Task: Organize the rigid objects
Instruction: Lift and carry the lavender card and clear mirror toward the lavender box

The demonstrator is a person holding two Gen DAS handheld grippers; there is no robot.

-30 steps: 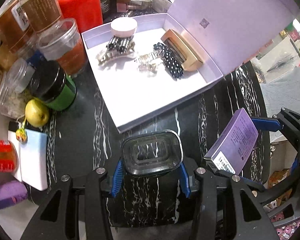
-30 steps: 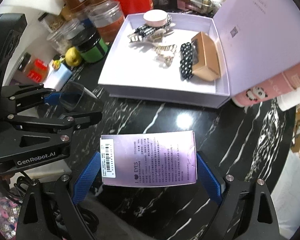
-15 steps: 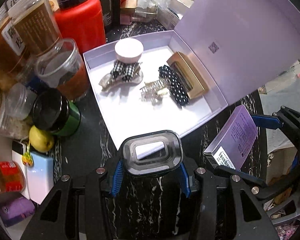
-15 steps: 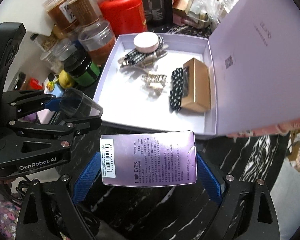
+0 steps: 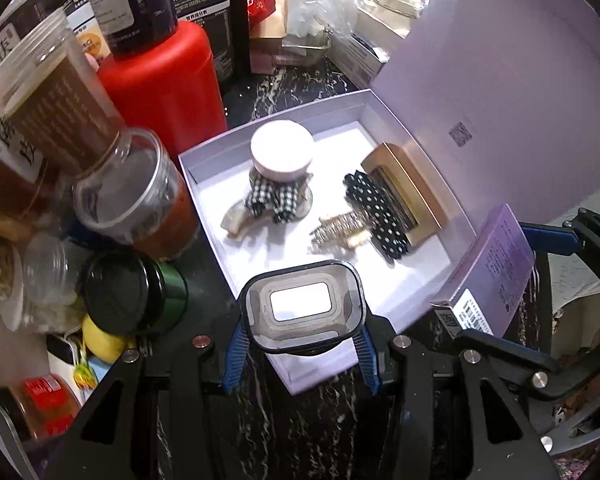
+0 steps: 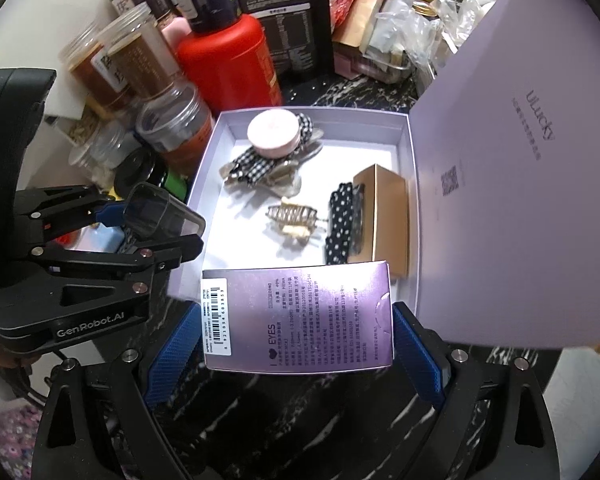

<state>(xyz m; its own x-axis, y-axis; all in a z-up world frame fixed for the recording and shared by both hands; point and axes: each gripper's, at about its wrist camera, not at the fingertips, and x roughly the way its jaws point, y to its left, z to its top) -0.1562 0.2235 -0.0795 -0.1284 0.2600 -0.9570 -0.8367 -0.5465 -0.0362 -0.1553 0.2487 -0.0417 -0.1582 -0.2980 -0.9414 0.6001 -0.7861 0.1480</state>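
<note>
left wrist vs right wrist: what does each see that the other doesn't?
Left wrist only: the yellow fruit and the open mouth of the smoky clear container in the left gripper.
Right wrist only: the printed face and barcode of the purple carton in the right gripper, and the lid's "uLucky" print.
Both: the open lavender box, its hair clips, the red canister.

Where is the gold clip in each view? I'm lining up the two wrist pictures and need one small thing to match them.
Left wrist: the gold clip lies right of centre on the box floor, just left of the dotted bow.
Right wrist: the gold clip lies at the middle, again left of the dotted bow.
Shared landmark: the pink-lidded jar at the box's far end.
</note>
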